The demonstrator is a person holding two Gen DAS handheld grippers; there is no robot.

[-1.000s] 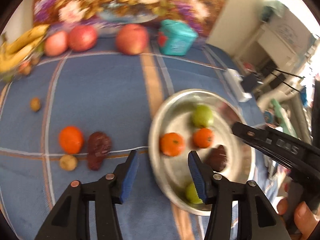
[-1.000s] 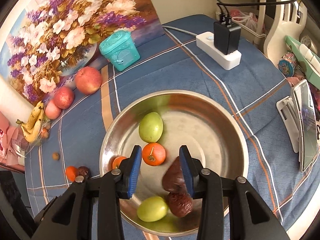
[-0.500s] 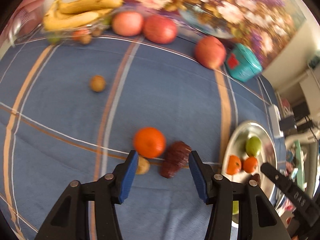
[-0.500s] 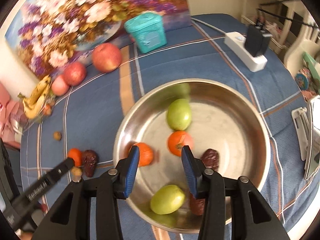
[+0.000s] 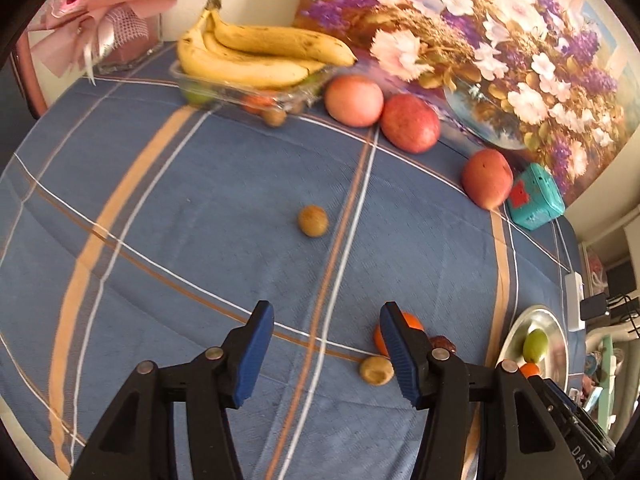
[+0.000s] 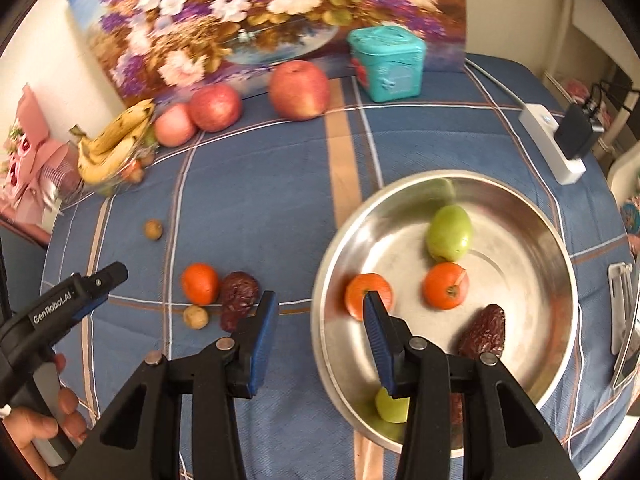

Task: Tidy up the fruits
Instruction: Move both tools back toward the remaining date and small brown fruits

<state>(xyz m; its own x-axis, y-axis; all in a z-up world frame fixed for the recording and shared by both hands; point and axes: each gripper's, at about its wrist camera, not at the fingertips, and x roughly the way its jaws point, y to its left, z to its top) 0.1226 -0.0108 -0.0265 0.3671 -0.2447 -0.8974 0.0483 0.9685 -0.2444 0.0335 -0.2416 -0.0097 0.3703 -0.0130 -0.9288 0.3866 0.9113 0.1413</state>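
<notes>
A: While your left gripper (image 5: 326, 344) is opening, nothing is sitting between its ribbed blue pads (image 5: 256, 354); they are hanging spread over bare cloth.

B: And the loose fruit?

A: A smooth tangerine (image 5: 412, 326), a wrinkled dark date (image 5: 442, 344) and a small tan round fruit (image 5: 376, 369) are lying just past your right-hand pad, outside the gap. Another tan round fruit (image 5: 313, 221) is sitting farther out, alone.

B: My right gripper (image 6: 318, 338)?

A: Its pads are standing apart and pinching nothing, straddling the near rim of the shiny steel bowl (image 6: 552, 248). Inside, two tangerines (image 6: 445, 285), two glossy green fruits (image 6: 448, 233) and a wrinkled date (image 6: 484, 334) are resting.

B: What is lying under it all?

A: You are working over a blue woven tablecloth (image 6: 260, 200) with orange and white stripes. Farther back, three round red apples (image 6: 299, 90), bananas (image 6: 112, 146) on a clear tray, a teal box (image 6: 390, 66) and a flower painting (image 6: 248, 12) are standing by the wall.
</notes>
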